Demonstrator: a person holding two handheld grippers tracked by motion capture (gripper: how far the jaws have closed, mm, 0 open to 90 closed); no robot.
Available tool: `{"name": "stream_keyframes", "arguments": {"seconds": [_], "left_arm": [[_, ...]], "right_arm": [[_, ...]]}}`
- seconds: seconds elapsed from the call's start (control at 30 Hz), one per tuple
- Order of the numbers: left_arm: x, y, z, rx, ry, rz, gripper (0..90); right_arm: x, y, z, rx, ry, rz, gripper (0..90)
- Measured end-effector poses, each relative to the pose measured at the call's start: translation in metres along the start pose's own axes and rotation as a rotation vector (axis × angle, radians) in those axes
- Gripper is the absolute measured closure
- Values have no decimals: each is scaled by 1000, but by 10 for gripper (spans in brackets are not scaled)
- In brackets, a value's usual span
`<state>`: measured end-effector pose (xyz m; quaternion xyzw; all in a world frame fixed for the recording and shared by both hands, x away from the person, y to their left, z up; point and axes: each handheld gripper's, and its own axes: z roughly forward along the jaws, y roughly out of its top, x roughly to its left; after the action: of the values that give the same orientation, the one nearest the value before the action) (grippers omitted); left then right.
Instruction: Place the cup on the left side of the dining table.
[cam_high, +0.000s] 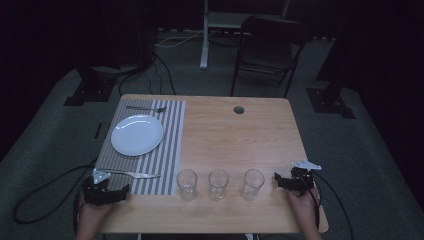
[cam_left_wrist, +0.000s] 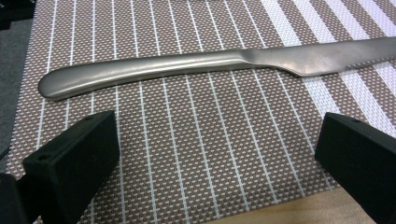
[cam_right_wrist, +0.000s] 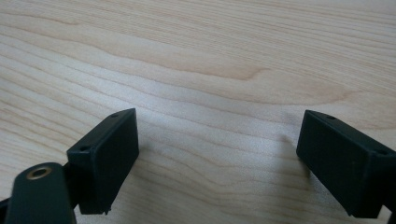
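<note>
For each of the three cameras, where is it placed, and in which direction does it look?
High view: above the person's side, looking forward and down on the light wooden table; both hands, left tool and right tool show.
Left gripper view: on the left tool, jaws wide apart, facing the dull steel table knife on the striped woven placemat.
Right gripper view: on the right tool, jaws apart, facing bare table wood.
Shared: the high view also shows knife and placemat.
</note>
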<state>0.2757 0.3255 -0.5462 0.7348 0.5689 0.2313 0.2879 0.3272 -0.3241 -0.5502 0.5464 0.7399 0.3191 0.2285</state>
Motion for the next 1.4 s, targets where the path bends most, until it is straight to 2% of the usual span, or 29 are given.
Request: {"name": "stream_keyframes", "arguments": {"seconds": [0.57, 0.7, 0.77, 1.1, 1.3, 1.4], "left_arm": [[2, -1, -2, 1, -15, 19, 5], [1, -3, -5, -2, -45, 38, 35], [1, -3, -6, 8, -45, 44, 35], [-9, 4, -17, -38, -138, 52, 33], [-20, 8, -19, -48, -200, 91, 34], [-25, 10, -20, -61, -216, 100, 34]], "right_arm": [[1, -1, -1, 1, -5, 5, 125], [1, -1, -1, 1, -5, 6, 125], [1, -1, -1, 1, -5, 6, 125], [1, -1, -1, 1, -5, 6, 125], [1, -1, -1, 1, -5, 6, 125], [1, -1, -1, 1, -5, 6, 125]]}}
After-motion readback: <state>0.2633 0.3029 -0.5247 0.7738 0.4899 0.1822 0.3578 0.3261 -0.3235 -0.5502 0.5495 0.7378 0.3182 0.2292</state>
